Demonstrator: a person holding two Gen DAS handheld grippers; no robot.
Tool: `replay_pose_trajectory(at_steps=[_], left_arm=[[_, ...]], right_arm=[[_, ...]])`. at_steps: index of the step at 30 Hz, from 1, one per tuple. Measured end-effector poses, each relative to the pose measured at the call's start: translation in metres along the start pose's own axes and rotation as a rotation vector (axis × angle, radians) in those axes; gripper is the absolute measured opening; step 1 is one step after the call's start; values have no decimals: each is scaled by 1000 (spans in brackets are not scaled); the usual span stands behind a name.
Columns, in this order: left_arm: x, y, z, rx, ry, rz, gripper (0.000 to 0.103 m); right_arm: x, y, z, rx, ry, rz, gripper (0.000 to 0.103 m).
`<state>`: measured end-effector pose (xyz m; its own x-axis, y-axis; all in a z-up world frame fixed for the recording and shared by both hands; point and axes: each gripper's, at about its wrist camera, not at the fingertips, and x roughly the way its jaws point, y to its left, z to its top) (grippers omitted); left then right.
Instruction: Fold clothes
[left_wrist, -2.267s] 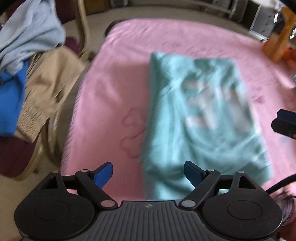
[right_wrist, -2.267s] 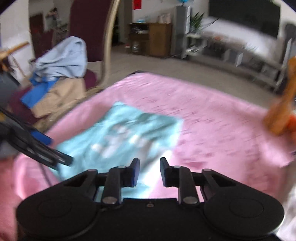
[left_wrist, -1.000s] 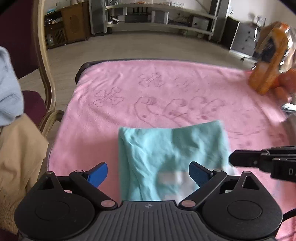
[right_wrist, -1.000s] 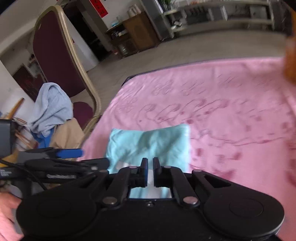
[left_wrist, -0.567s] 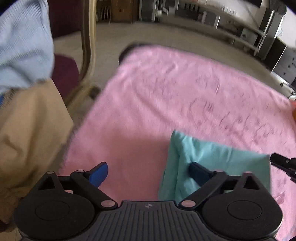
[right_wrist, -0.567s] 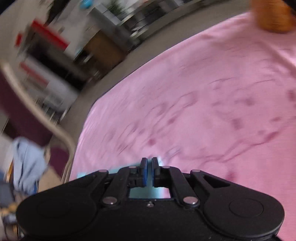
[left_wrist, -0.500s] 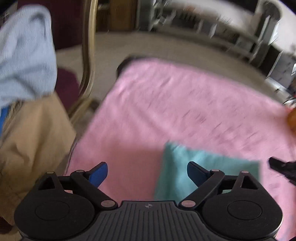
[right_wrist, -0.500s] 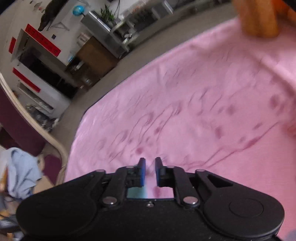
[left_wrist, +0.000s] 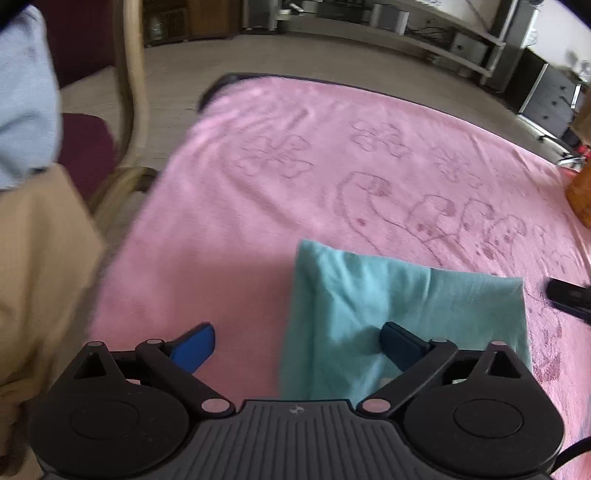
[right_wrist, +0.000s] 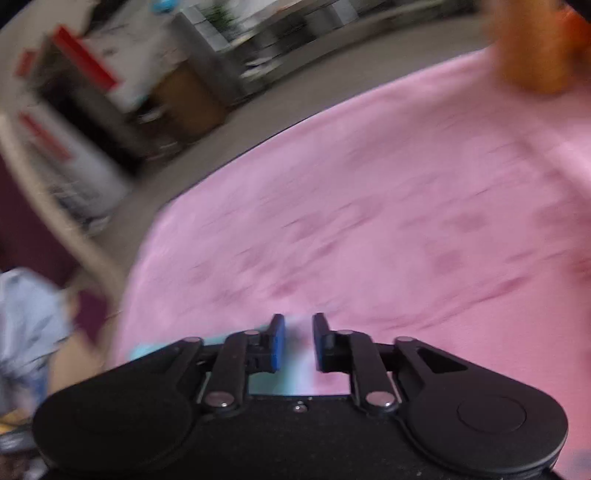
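A folded teal garment (left_wrist: 402, 314) lies on the pink blanket (left_wrist: 332, 184). My left gripper (left_wrist: 295, 341) is wide open just over the garment's near left part; its right finger (left_wrist: 400, 341) lies on the teal cloth, its left finger (left_wrist: 194, 345) over pink. My right gripper (right_wrist: 298, 341) is slightly open with nothing between its fingers; a strip of teal (right_wrist: 147, 349) shows behind them. The right gripper's tip (left_wrist: 569, 295) shows beside the garment's right edge. The right wrist view is blurred.
A chair (left_wrist: 129, 110) at the left holds a tan garment (left_wrist: 40, 266) and a light blue one (left_wrist: 26, 99). An orange object (right_wrist: 535, 48) stands at the blanket's far right. Floor and shelves lie beyond.
The garment went from a long fold to a shorter folded rectangle. My right gripper went from shut to slightly open. My left gripper stayed open and shifted left and lower over the garment.
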<state>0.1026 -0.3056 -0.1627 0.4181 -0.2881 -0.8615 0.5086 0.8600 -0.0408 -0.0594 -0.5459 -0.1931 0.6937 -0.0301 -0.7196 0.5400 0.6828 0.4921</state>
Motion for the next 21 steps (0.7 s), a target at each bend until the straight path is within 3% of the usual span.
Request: replay_pose_trajectory(at_steps=[1, 6, 9, 13, 17, 21], left_arm=[[-9, 0, -1, 18, -10, 16, 98], [-67, 1, -19, 55, -57, 18, 98], [-89, 21, -41, -2, -33, -64, 98], [-88, 37, -65, -74, 15, -159, 96], [-68, 39, -72, -120, 75, -207, 69], [-54, 41, -77, -155, 125, -235, 53]], right_arm=[[-11, -2, 2, -6, -6, -33, 20], [-73, -8, -13, -15, -23, 51, 33], [-110, -12, -22, -20, -34, 102, 36], [-160, -17, -34, -27, -48, 170, 43], [-150, -24, -47, -10, -17, 210, 43], [-120, -31, -58, 30, 51, 223, 42]])
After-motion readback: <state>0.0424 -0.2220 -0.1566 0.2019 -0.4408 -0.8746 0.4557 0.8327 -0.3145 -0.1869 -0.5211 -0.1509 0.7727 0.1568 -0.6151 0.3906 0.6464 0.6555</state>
